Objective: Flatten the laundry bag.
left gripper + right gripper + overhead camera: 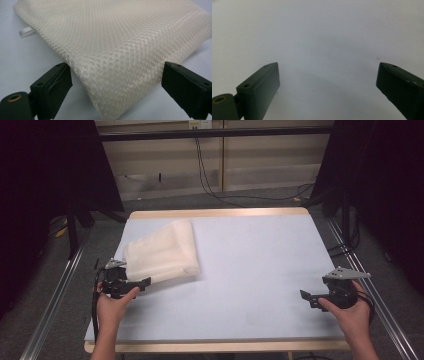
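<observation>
Your left gripper (pixel 116 87) has its fingers spread around the near corner of the mesh bag (pixel 120 42); it looks soft, light, so pinch that corner. Your right gripper (pixel 328 87) is spread, empty, over the bench (pixel 250 270).

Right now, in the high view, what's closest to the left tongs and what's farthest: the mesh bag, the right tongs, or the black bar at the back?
1. The mesh bag: right at the left tongs, its near corner between their open jaws.
2. The right tongs: across the table, at its right edge.
3. The black bar: beyond the table's far end, at the top.
</observation>
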`<control>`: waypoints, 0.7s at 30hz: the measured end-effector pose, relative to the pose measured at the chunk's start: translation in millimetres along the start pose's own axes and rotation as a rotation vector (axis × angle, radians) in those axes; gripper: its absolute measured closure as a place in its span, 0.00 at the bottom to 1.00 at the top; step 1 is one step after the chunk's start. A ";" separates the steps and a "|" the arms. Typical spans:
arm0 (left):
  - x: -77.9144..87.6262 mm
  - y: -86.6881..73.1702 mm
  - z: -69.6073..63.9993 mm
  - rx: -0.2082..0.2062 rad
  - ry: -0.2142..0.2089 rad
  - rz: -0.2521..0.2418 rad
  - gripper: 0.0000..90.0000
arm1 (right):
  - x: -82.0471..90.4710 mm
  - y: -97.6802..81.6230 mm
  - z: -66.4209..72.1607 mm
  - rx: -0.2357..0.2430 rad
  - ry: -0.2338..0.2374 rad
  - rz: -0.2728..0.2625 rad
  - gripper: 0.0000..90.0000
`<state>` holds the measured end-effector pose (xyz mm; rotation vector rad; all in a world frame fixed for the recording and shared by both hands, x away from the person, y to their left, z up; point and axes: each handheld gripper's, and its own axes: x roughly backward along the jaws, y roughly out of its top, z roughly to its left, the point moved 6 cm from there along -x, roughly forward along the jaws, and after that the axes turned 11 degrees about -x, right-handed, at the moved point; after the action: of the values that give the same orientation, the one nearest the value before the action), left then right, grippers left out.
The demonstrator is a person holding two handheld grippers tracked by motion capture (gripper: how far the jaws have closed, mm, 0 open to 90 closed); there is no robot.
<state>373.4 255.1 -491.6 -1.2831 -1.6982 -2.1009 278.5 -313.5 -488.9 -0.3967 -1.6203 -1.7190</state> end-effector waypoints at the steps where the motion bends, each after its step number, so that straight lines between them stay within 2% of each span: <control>1: 0.0 0.3 0.6 -0.001 -0.004 0.004 0.10 | -0.6 0.8 0.8 0.001 0.007 -0.004 0.05; 3: -0.2 1.5 1.8 0.010 0.000 0.004 0.11 | -1.9 1.4 3.3 -0.001 0.012 -0.004 0.05; 5: 0.0 2.2 2.6 0.002 0.000 0.006 0.12 | -3.3 2.1 3.7 0.012 0.013 -0.008 0.05; 10: 1.1 6.2 7.6 0.027 0.015 0.003 0.13 | -5.4 3.2 5.5 0.013 0.021 -0.002 0.05; 12: 0.6 9.7 6.8 0.048 0.006 -0.012 0.14 | -6.0 2.8 6.7 0.011 0.022 0.004 0.05; 13: -1.1 10.5 8.2 0.049 -0.001 0.008 0.15 | -6.8 3.2 7.7 0.020 0.027 0.003 0.05; 16: -5.5 10.4 10.0 0.063 -0.006 0.021 0.18 | -8.1 4.0 8.6 0.017 0.027 -0.002 0.05; 18: -11.7 8.6 12.3 0.092 -0.016 0.029 0.19 | -9.5 3.9 8.9 0.013 0.034 0.002 0.05; 19: -18.1 5.9 12.7 0.095 -0.036 0.044 0.24 | -11.6 3.3 8.5 0.013 0.029 0.005 0.05; 20: -18.1 5.9 12.7 0.095 -0.036 0.044 0.26 | -11.6 3.3 8.5 0.013 0.029 0.005 0.05; 21: -24.9 2.6 10.6 0.094 -0.047 0.081 0.28 | -13.3 2.4 8.5 0.013 0.032 0.014 0.05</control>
<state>395.9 253.9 -506.9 -1.3598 -1.7118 -1.9367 287.0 -301.3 -494.7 -0.3720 -1.6011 -1.6955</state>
